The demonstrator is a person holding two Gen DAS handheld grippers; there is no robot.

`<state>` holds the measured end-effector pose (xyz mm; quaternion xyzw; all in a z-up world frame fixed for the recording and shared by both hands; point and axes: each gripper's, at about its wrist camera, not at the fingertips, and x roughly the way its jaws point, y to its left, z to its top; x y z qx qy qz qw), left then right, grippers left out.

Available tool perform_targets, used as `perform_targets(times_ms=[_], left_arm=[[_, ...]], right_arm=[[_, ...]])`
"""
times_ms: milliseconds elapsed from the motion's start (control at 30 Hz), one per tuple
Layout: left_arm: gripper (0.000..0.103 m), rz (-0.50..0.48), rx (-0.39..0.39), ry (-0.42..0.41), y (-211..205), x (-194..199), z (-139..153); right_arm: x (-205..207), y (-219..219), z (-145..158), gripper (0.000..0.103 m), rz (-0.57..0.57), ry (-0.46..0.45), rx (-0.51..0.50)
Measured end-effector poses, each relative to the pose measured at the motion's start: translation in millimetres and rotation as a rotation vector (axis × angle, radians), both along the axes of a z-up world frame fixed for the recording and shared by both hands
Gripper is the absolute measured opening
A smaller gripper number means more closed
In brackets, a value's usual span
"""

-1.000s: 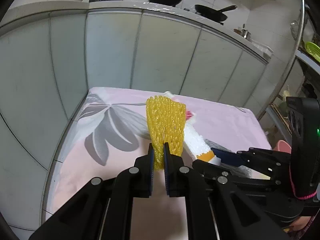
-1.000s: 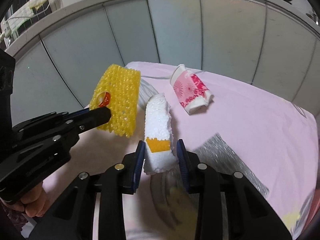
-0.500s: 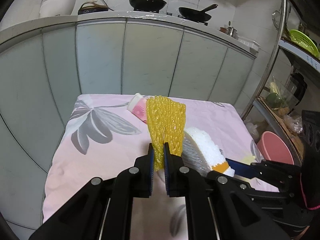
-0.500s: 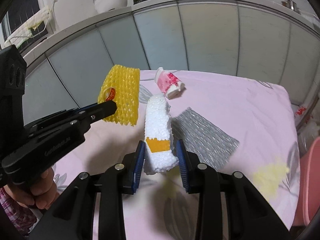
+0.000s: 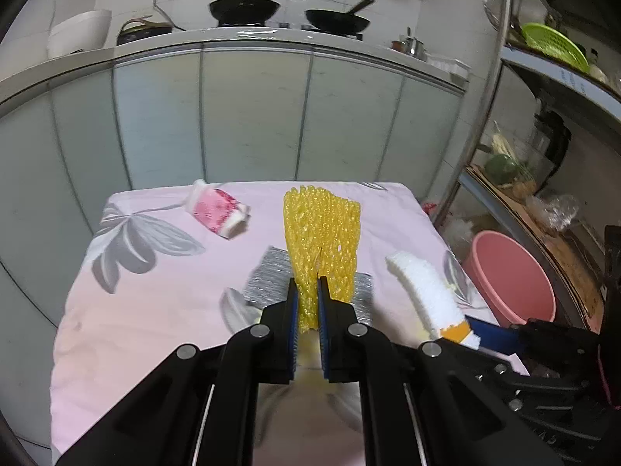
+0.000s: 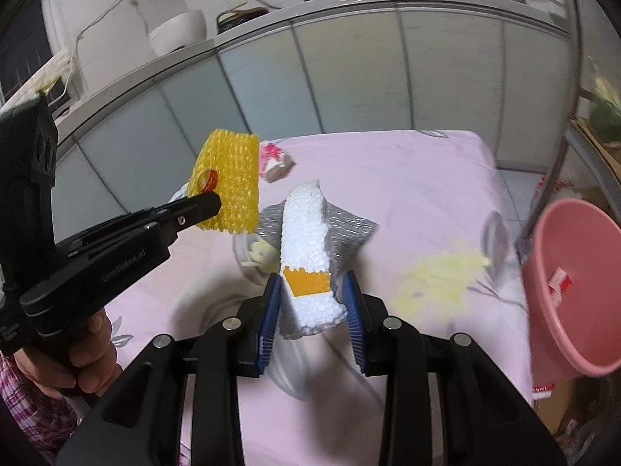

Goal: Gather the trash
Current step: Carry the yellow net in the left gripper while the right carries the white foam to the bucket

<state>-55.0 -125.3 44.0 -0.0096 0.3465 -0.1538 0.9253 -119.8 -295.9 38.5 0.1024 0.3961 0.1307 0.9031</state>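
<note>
My left gripper is shut on a yellow foam net, which stands up from its jaws above the table. The same yellow foam net shows at the left of the right wrist view, held by the left gripper. My right gripper is shut on a white foam piece with an orange label; that foam piece also appears low right in the left wrist view. A crumpled pink paper cup and a grey bubble-wrap sheet lie on the pink floral tablecloth.
A pink bucket stands off the table's right edge, also seen as the pink bucket beside a metal shelf rack. Pale cabinet doors run behind the table, under a counter with pans. A hand grips the left tool.
Both grippers have pulled back from the table's far side and swung right, still holding the net and the foam. The pink bucket has come into view at the right.
</note>
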Motion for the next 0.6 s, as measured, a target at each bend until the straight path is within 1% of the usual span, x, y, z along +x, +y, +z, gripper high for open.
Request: perform_targets(times_ms=[267,600], left_arm=[[0.008,-0.088,0.015,0.014,-43.4,-6.8,-6.2],[0.008,-0.231,0.025,0.015,-115.5,-12.1,-8.5]], right_arm=[[-22.8,-48.8,3.6,0.033,-0.118,-0.017,0.02],[-42.4,-109.8,4.1,0.033,-0.278,-0.025,0.017]])
